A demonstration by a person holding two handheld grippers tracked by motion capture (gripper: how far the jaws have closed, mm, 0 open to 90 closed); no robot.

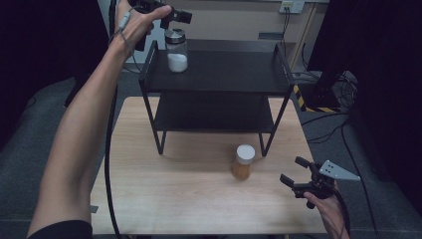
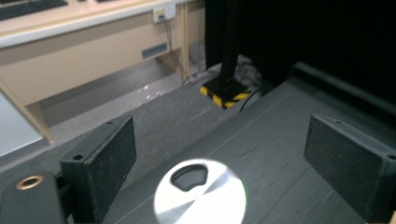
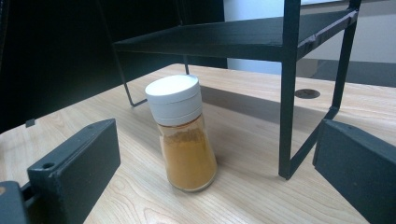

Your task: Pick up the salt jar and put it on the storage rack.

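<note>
Left tongs (image 1: 174,17) gape above shaker jar (image 1: 176,50); right tongs (image 1: 293,172) gape empty.

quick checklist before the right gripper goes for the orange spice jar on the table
1. Right gripper open wide enough: ok, jaws apart, nothing between them.
2. White-capped glass jar of orange powder upright on the light wooden table: ok.
3. Path to the jar free: ok, though the black metal shelf rack has a leg close beside it.
4. Left gripper off the silver-lidded glass jar of white powder: ok, pads apart.
5. That jar stable on the top shelf: ok, upright.
</note>
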